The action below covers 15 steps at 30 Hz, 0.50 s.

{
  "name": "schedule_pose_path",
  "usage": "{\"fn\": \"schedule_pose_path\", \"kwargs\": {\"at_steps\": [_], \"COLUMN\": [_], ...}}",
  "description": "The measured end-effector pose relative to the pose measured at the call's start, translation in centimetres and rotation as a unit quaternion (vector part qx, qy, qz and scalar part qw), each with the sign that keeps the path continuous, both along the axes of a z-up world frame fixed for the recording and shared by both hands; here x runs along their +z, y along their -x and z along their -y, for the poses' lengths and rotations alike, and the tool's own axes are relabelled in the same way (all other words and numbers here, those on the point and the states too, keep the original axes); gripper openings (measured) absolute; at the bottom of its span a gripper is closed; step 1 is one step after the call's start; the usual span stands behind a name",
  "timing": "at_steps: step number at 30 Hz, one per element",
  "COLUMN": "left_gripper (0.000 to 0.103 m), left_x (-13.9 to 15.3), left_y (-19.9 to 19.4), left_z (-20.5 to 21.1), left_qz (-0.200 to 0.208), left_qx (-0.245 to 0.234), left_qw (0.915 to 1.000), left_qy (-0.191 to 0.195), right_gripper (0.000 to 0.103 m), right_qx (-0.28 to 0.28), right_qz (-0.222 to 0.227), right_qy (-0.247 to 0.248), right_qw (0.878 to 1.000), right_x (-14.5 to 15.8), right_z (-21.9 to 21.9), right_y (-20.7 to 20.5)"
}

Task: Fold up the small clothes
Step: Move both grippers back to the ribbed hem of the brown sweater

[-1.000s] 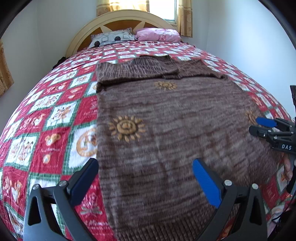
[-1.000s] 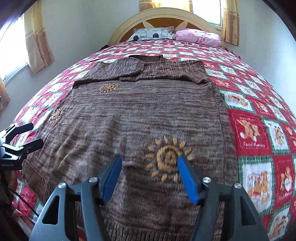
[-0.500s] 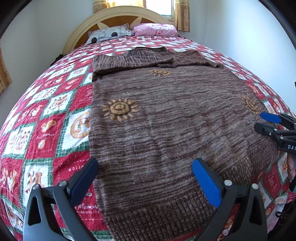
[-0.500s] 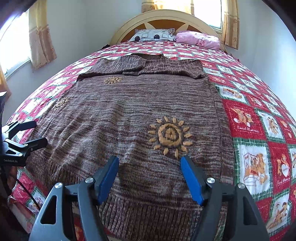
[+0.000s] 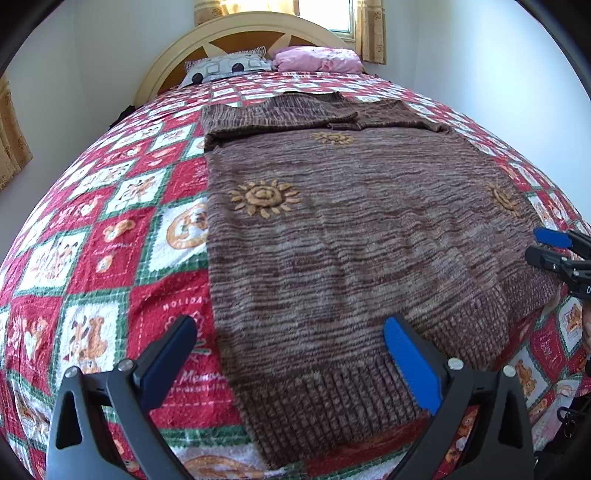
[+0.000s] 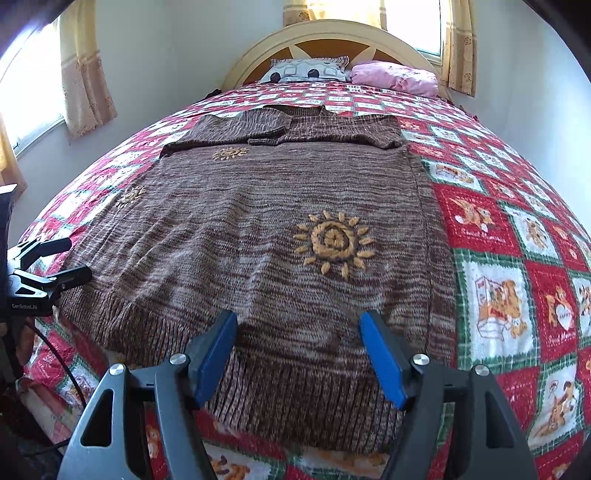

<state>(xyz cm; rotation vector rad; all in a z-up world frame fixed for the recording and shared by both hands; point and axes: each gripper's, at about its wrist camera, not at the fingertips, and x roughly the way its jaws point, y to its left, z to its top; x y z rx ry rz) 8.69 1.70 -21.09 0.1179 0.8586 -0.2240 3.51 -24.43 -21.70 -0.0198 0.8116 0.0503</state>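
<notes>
A brown knitted sweater (image 5: 351, 236) with orange sun motifs lies flat on the bed, its sleeves folded across the chest at the far end. My left gripper (image 5: 290, 350) hovers open above the sweater's near left hem corner, nothing between its blue pads. In the right wrist view the same sweater (image 6: 266, 229) fills the middle. My right gripper (image 6: 299, 350) hangs open over the ribbed hem near the right side, holding nothing. Each gripper shows at the edge of the other's view: the right gripper (image 5: 550, 247) and the left gripper (image 6: 55, 262).
A red, white and green patchwork quilt (image 5: 110, 236) covers the bed. A patterned pillow (image 6: 306, 72) and a pink pillow (image 6: 395, 75) lie by the cream headboard (image 5: 240, 33). Walls and curtained windows flank the bed; its foot edge is just below the grippers.
Both grippers have drawn back toward the foot of the bed, so the sweater's ribbed hem and the quilt edge now show beneath them. Both stay open.
</notes>
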Motion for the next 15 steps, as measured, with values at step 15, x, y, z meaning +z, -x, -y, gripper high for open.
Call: {"fn": "schedule_pose_path", "kwargs": {"at_steps": [15], "left_gripper": [0.103], "left_x": [-0.5], "left_y": [2.5], "left_z": [-1.3], "left_qz": [-0.002], "left_qx": [-0.003], "left_qw": [0.9995], "left_qy": [0.031], "right_gripper": [0.070], "right_qx": [-0.008], "right_qz": [-0.005], "right_qy": [-0.028], "right_qw": [1.000], "right_x": [-0.1], "right_z": [1.9], "right_y": [2.9]}}
